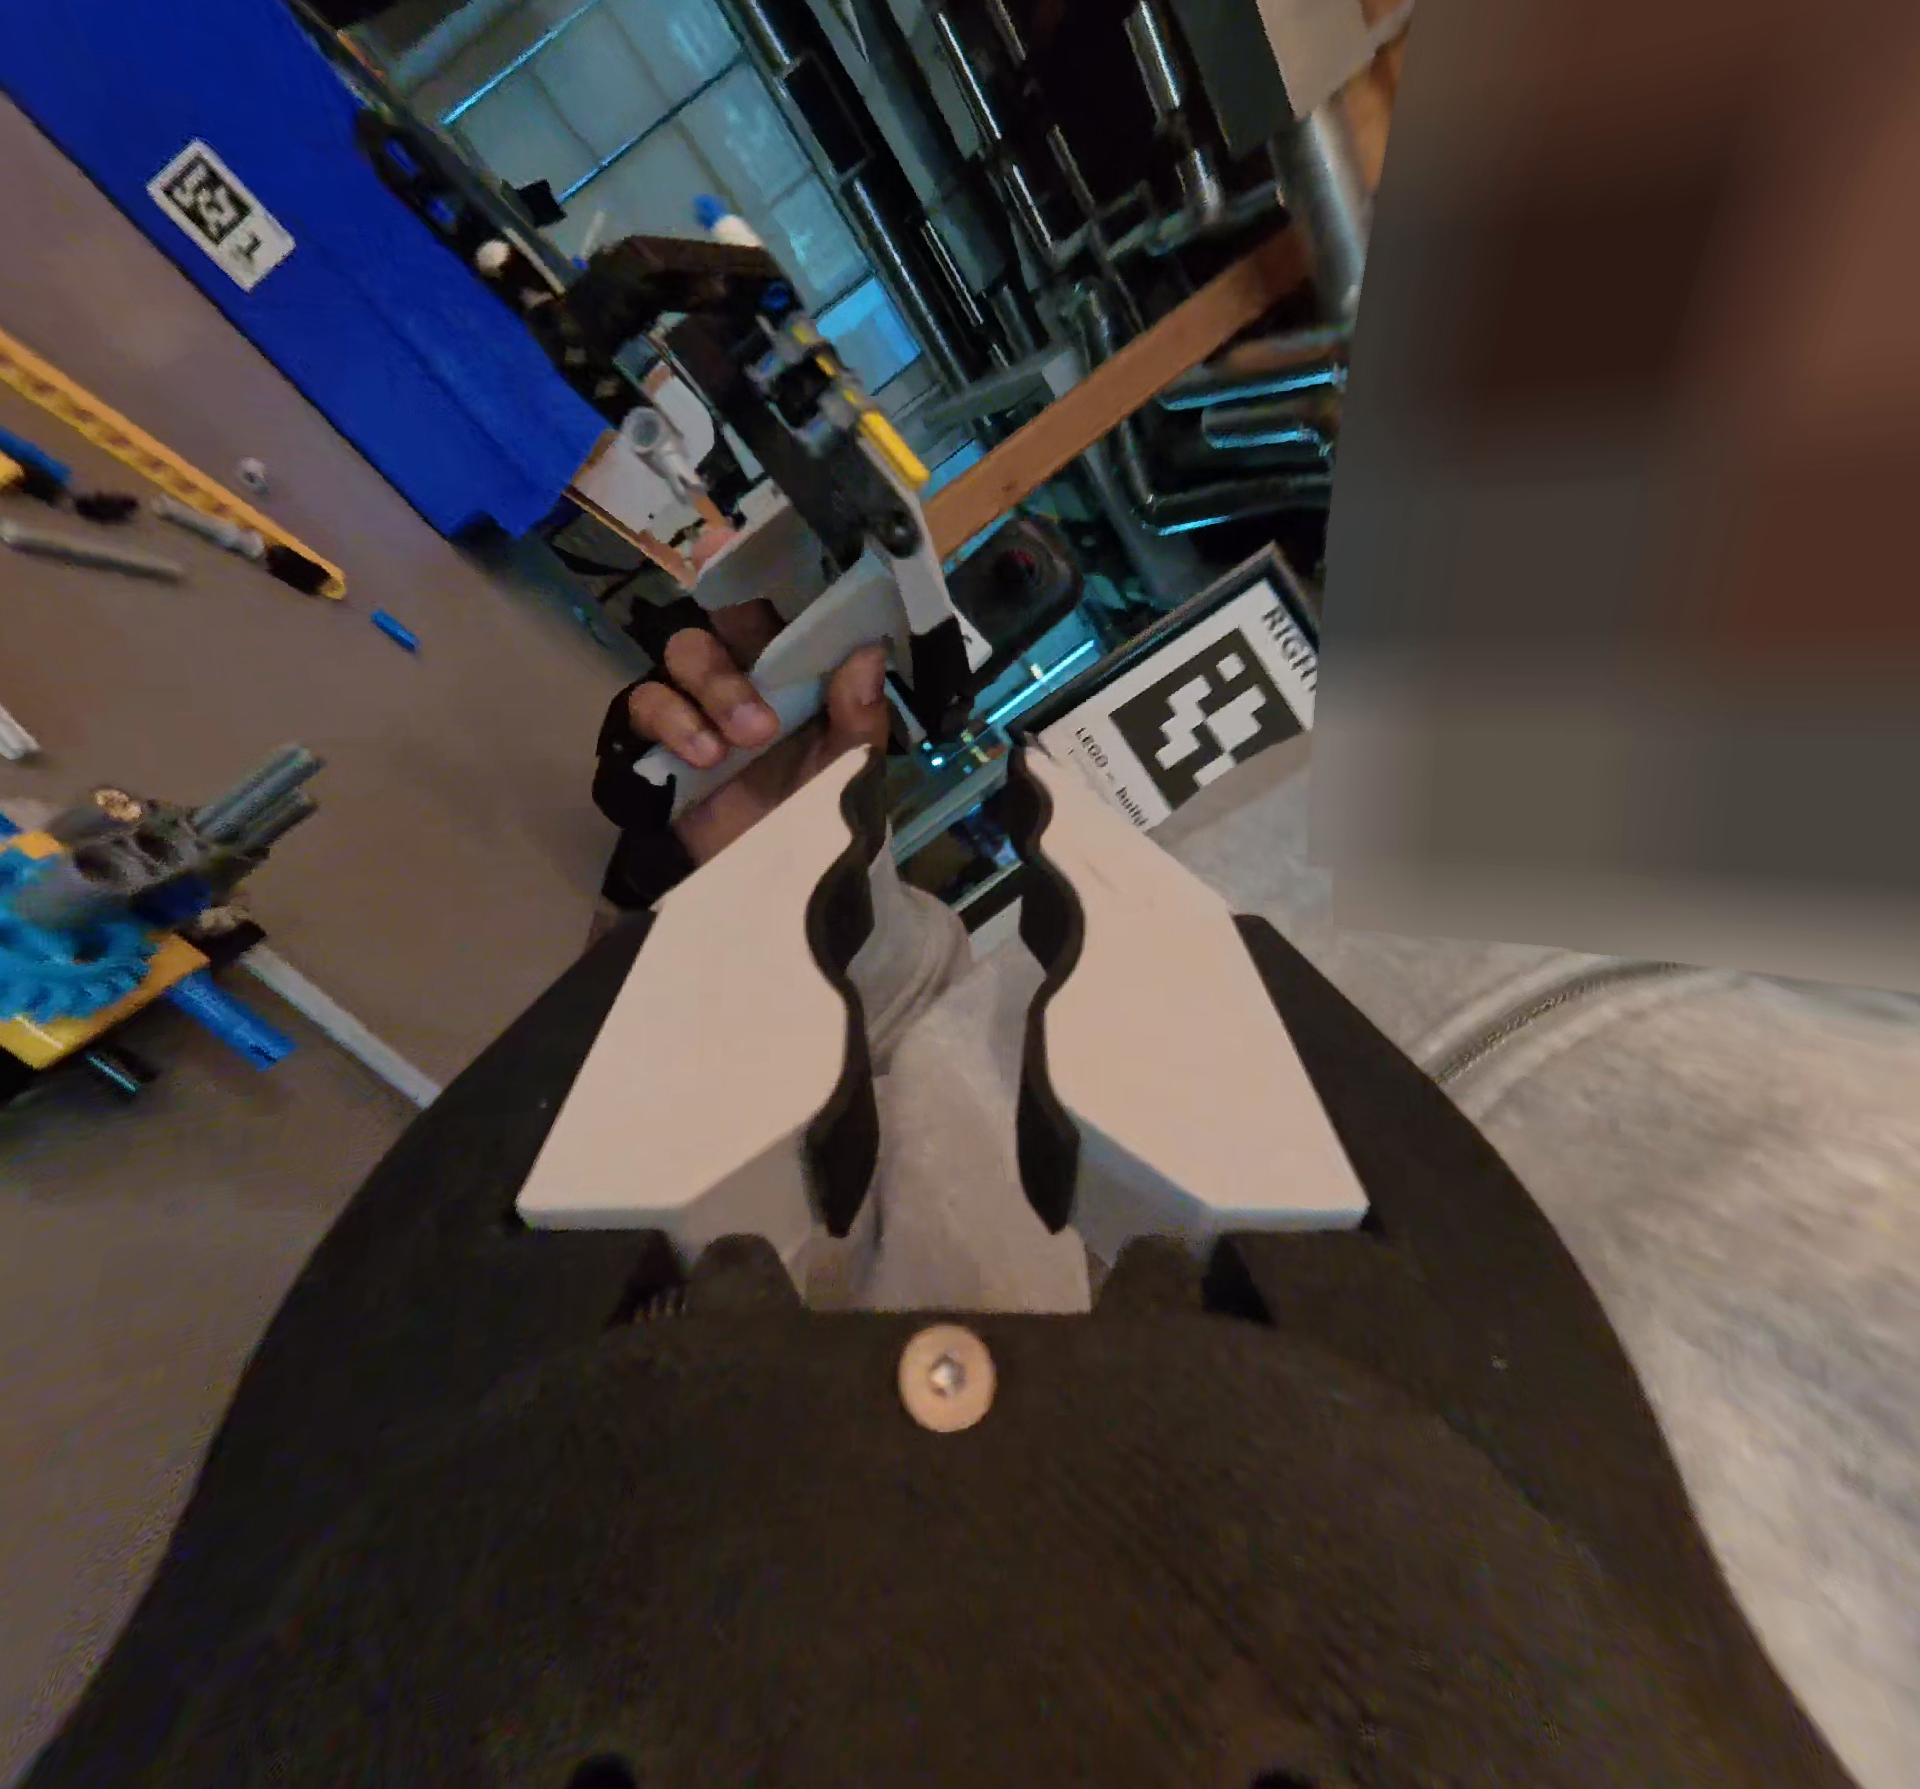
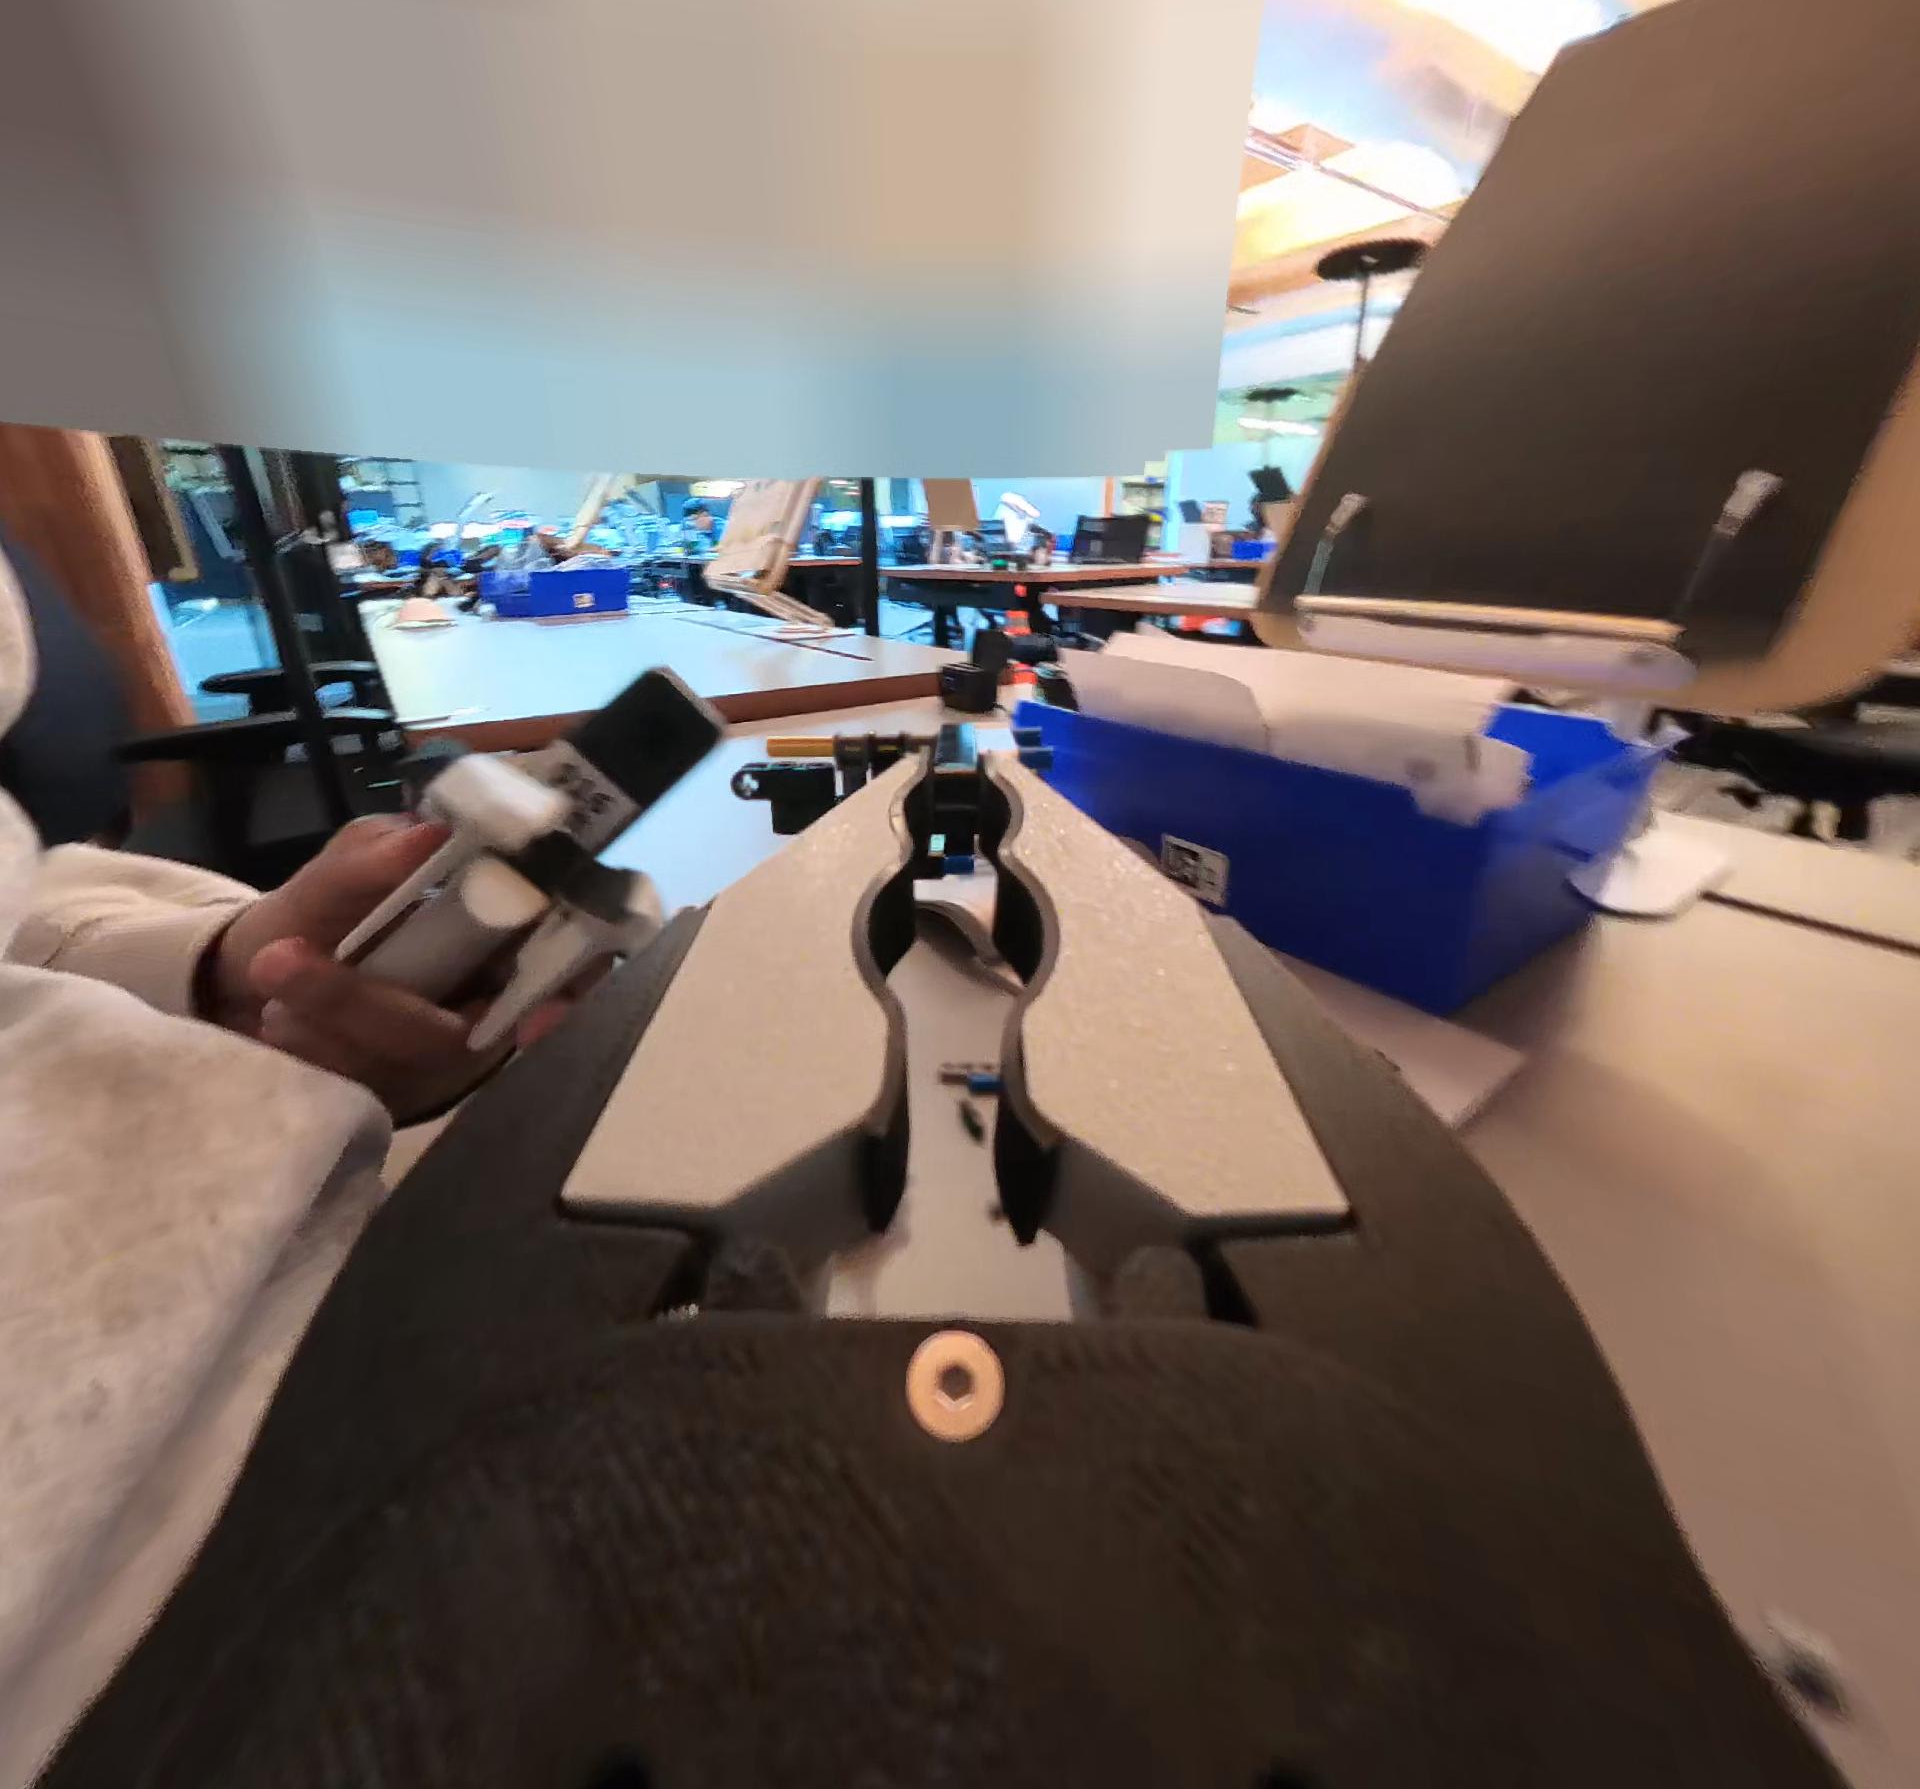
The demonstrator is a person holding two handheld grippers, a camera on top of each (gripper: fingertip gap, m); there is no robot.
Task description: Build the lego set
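Observation:
My left gripper [image 1: 940,760] is open and empty, raised off the table and pointing at my right gripper [image 1: 914,596], which a hand holds just beyond it. My right gripper [image 2: 951,765] is shut on a black lego assembly [image 2: 948,804] with blue pins and a yellow piece at its left end. The same assembly shows in the left wrist view [image 1: 831,409], sticking up from the right gripper's white fingers. In the right wrist view the left gripper [image 2: 520,835] is at the left, blurred, in a hand with a grey sleeve.
A blue bin [image 2: 1351,866] holding white paper stands right of the right gripper, with a dark board on a stand [image 2: 1610,368] behind it. On the brown table lie a yellow beam [image 1: 156,466], a blue and yellow sub-assembly [image 1: 94,929], a blue pin [image 1: 395,631] and grey axles. Spacing between my two grippers at the tips: around 9 cm.

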